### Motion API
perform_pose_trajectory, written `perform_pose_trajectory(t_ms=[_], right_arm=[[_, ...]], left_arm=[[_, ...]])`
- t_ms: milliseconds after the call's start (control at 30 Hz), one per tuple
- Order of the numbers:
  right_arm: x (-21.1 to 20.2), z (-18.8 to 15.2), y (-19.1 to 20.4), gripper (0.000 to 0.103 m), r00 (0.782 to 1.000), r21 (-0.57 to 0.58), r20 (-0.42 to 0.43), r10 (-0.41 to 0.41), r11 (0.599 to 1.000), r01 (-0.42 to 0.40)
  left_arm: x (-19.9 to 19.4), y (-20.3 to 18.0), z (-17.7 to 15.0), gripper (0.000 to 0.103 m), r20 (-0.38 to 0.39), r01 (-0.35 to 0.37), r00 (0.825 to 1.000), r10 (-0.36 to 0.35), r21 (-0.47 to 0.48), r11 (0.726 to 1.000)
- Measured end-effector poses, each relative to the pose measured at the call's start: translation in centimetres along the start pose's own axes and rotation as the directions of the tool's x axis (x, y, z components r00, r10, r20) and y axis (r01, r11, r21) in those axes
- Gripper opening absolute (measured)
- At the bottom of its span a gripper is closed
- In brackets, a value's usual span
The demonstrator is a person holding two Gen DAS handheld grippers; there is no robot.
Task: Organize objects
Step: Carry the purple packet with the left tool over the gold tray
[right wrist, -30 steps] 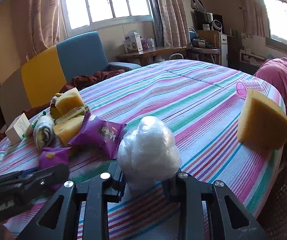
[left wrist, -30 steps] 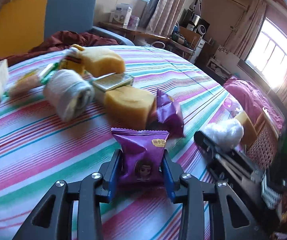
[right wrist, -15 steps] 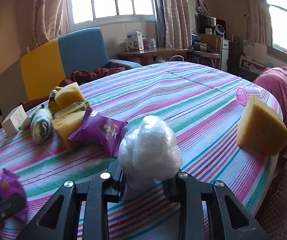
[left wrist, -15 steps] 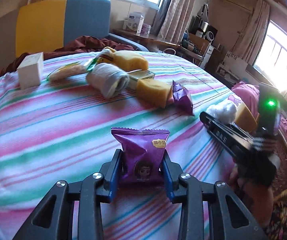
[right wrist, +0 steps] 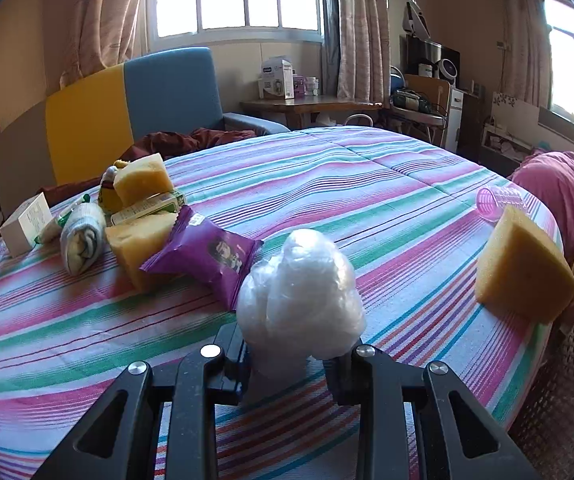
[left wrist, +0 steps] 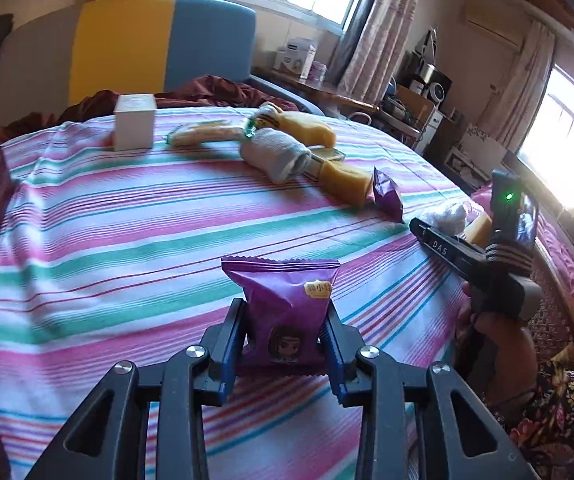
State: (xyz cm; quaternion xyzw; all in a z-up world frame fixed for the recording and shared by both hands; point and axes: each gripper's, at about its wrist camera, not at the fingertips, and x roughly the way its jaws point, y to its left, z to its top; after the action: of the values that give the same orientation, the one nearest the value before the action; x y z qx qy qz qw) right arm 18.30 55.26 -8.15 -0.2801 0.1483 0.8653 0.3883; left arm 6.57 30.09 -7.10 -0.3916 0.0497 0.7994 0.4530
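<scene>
Left gripper [left wrist: 285,350] clamps a purple snack packet [left wrist: 283,312] at six o'clock, jaws just squeezing tighter. Right gripper [right wrist: 289,364] pinches a crumpled plastic bag [right wrist: 299,300]. Pile [right wrist: 127,216] gathered at ten o'clock; loose yellow sponge [right wrist: 523,268] at three o'clock remains unsorted.

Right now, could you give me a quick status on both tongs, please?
Left tongs closing on purple snack. Right tongs shut on plastic wad. Striped cloth ahead bare; pile further back.
</scene>
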Motion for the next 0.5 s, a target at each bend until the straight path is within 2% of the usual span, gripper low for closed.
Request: perform_pose_trajectory(t_ms=[300, 500], right_arm=[[-0.6, -0.1, 1.2, 0.029, 1.000, -0.054, -0.022, -0.020, 0.998, 0.019], [-0.9, -0.3, 2.0, 0.029, 0.999, -0.081, -0.029, -0.020, 0.997, 0.018]], left_arm=[[-4.8, 1.8, -0.5, 0.036, 0.066, -0.035, 0.997, 0.034, 0.009, 0.999], [-7.8, 4.2, -0.6, 0.036, 0.104, -0.069, 0.992, 0.073, -0.047, 0.997]])
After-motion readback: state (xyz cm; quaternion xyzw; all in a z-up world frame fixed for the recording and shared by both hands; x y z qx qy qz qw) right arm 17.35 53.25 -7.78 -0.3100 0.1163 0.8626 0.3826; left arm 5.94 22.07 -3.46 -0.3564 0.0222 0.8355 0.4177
